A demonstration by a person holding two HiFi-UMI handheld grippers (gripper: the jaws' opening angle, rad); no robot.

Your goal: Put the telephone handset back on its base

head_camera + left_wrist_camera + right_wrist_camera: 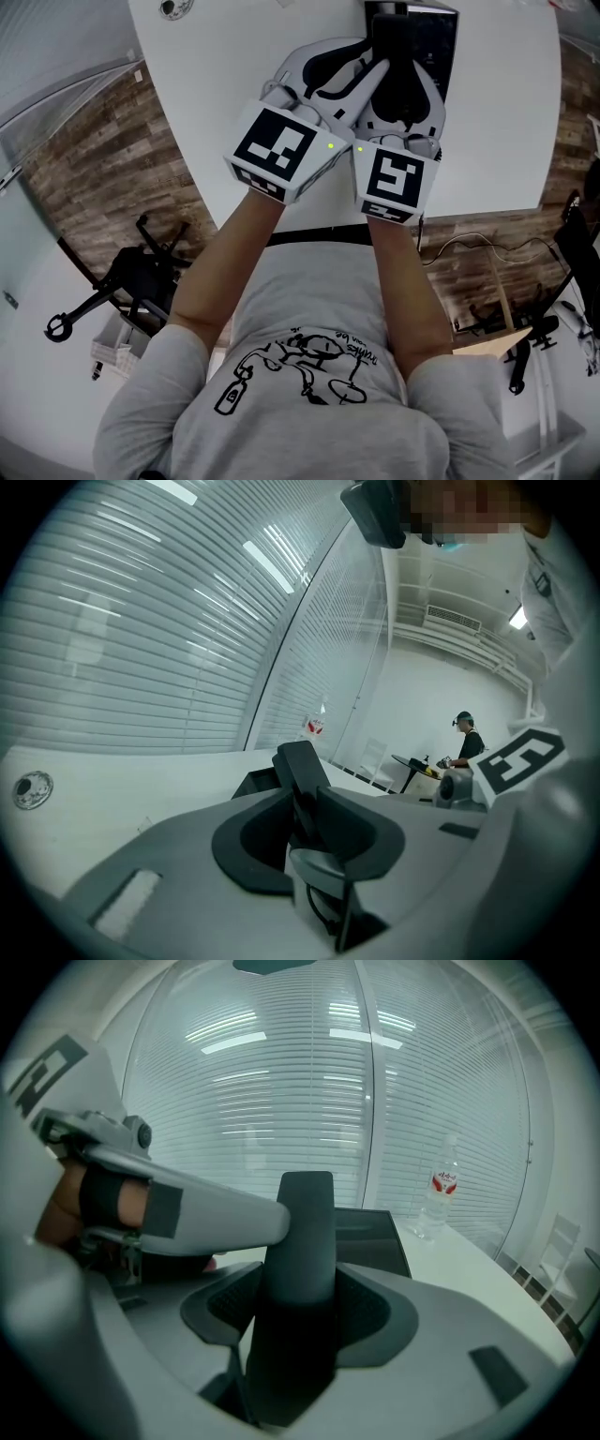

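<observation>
The black telephone handset point(398, 56) is held up over the white table point(234, 56), just in front of its black base point(433, 33). My right gripper point(403, 98) is shut on the handset point(305, 1232), which stands upright between its dark pads. My left gripper point(361, 64) reaches in from the left, and its jaws close on the same handset point(300, 761), whose narrow edge shows between the pads. One left fingertip point(267, 1222) presses against the handset's side. The base point(375, 1232) lies flat behind the handset, partly hidden by it.
A clear water bottle point(441, 1190) with a red label stands on the table beyond the base. A small round object point(173, 7) lies at the table's far left. Window blinds fill the background. A person point(466, 747) sits at a distant table.
</observation>
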